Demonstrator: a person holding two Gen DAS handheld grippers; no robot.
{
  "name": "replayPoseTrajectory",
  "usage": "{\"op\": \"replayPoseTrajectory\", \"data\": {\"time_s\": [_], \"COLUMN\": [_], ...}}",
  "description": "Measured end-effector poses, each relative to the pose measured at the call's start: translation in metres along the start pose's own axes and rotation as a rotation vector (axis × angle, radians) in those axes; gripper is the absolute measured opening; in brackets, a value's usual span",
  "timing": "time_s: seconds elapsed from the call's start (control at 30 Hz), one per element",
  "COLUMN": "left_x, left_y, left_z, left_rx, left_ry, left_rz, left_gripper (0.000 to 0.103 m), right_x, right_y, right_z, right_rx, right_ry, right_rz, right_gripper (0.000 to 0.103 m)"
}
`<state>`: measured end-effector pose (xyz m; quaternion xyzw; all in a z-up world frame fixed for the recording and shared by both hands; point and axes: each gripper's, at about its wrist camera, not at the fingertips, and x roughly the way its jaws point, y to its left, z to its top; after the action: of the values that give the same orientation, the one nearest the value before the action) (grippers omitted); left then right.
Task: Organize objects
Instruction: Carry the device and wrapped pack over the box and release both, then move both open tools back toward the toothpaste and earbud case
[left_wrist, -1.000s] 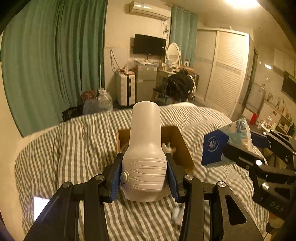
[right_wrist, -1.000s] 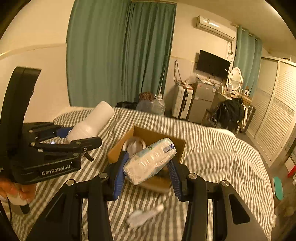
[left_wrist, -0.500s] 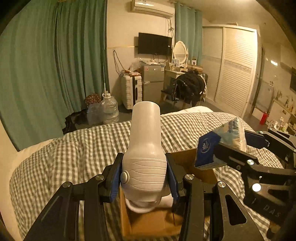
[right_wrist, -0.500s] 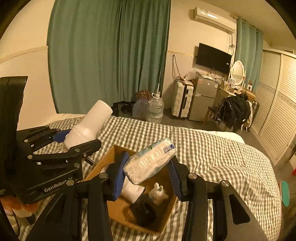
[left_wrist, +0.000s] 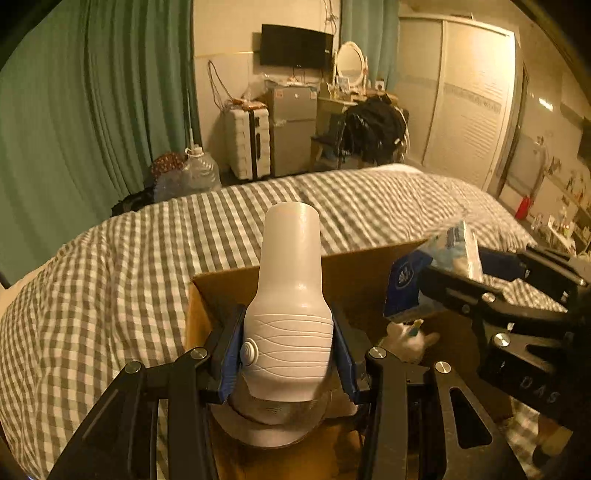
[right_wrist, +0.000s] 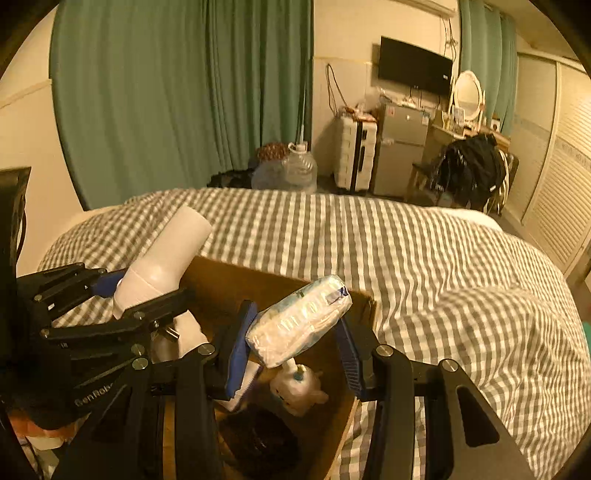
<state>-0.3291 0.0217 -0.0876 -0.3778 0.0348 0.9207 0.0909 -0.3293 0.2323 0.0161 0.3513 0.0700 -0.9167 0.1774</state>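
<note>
My left gripper (left_wrist: 288, 358) is shut on a white bottle-shaped device (left_wrist: 289, 306) and holds it over the left side of an open cardboard box (left_wrist: 354, 269). It also shows in the right wrist view (right_wrist: 162, 266). My right gripper (right_wrist: 295, 336) is shut on a white and blue tissue pack (right_wrist: 299, 321), held over the box (right_wrist: 364, 306). The pack also shows in the left wrist view (left_wrist: 436, 266). Inside the box lie a small white plush toy (right_wrist: 297, 387), a dark object (right_wrist: 258, 439) and a white round item (left_wrist: 266, 428).
The box sits on a bed with a grey and white checked cover (right_wrist: 424, 258). Beyond the bed are green curtains (right_wrist: 177, 92), a water jug (right_wrist: 295, 170), a white suitcase (right_wrist: 354, 151), a small fridge (right_wrist: 399, 147) and a wardrobe (left_wrist: 469, 99).
Both grippers have moved forward and down with their loads. The box is now close beneath them, and its contents show larger.
</note>
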Motion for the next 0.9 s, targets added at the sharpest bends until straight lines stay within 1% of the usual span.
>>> {"op": "replayPoseTrajectory", "data": {"time_s": [0.17, 0.2, 0.23, 0.27, 0.3, 0.33, 0.37, 0.43, 0.47, 0.5, 0.53, 0.57, 0.6, 0.63, 0.7, 0.77, 0.9], "left_x": [-0.001, -0.002, -0.005, -0.009, -0.013, -0.020, -0.024, -0.038, -0.049, -0.056, -0.068, -0.085, -0.093, -0.106, -0.138, -0.169, -0.218], "left_y": [-0.001, 0.000, 0.000, 0.000, 0.001, -0.001, -0.003, -0.006, -0.007, -0.008, -0.009, -0.012, -0.014, -0.016, -0.022, -0.026, -0.030], "left_z": [-0.008, -0.010, -0.009, -0.010, -0.011, -0.010, -0.006, -0.002, -0.001, 0.000, 0.000, 0.001, 0.007, 0.010, 0.014, 0.017, 0.020], "left_rx": [-0.002, -0.003, -0.005, -0.009, -0.011, -0.010, -0.007, 0.001, 0.002, 0.002, 0.003, 0.008, 0.013, 0.020, 0.032, 0.036, 0.019], "left_ry": [0.000, -0.005, -0.012, -0.024, -0.034, -0.046, -0.052, -0.065, -0.076, -0.084, -0.099, -0.124, -0.137, -0.156, -0.209, -0.254, -0.299], "left_rz": [0.005, 0.007, 0.010, 0.015, 0.017, 0.018, 0.020, 0.033, 0.044, 0.046, 0.048, 0.052, 0.055, 0.064, 0.093, 0.111, 0.115], "left_gripper": [0.047, 0.051, 0.061, 0.067, 0.077, 0.080, 0.081, 0.083, 0.085, 0.090, 0.092, 0.092, 0.093, 0.097, 0.099, 0.101, 0.103], "right_x": [0.003, 0.003, 0.001, -0.002, -0.006, -0.011, -0.018, -0.030, -0.039, -0.047, -0.059, -0.068, -0.083, -0.095, -0.127, -0.151, -0.213], "right_y": [-0.003, -0.002, -0.003, -0.003, -0.002, -0.001, -0.003, -0.005, -0.005, -0.005, -0.005, -0.005, -0.004, -0.002, 0.002, 0.006, 0.015], "right_z": [-0.007, -0.009, -0.010, -0.010, -0.010, -0.010, -0.009, -0.005, -0.003, -0.001, 0.001, 0.004, 0.006, 0.007, 0.011, 0.015, 0.017], "right_rx": [0.000, 0.000, 0.001, 0.007, 0.014, 0.021, 0.043, 0.076, 0.097, 0.112, 0.125, 0.133, 0.136, 0.133, 0.120, 0.111, 0.097], "right_ry": [-0.004, -0.004, -0.008, -0.020, -0.036, -0.049, -0.071, -0.095, -0.112, -0.128, -0.148, -0.169, -0.196, -0.215, -0.262, -0.285, -0.342], "right_rz": [0.013, 0.018, 0.021, 0.018, 0.011, 0.008, 0.003, 0.002, 0.000, -0.003, -0.007, -0.010, -0.021, -0.032, -0.067, -0.082, -0.105], "right_gripper": [0.048, 0.049, 0.053, 0.060, 0.064, 0.070, 0.076, 0.083, 0.087, 0.089, 0.093, 0.096, 0.098, 0.099, 0.100, 0.100, 0.100]}}
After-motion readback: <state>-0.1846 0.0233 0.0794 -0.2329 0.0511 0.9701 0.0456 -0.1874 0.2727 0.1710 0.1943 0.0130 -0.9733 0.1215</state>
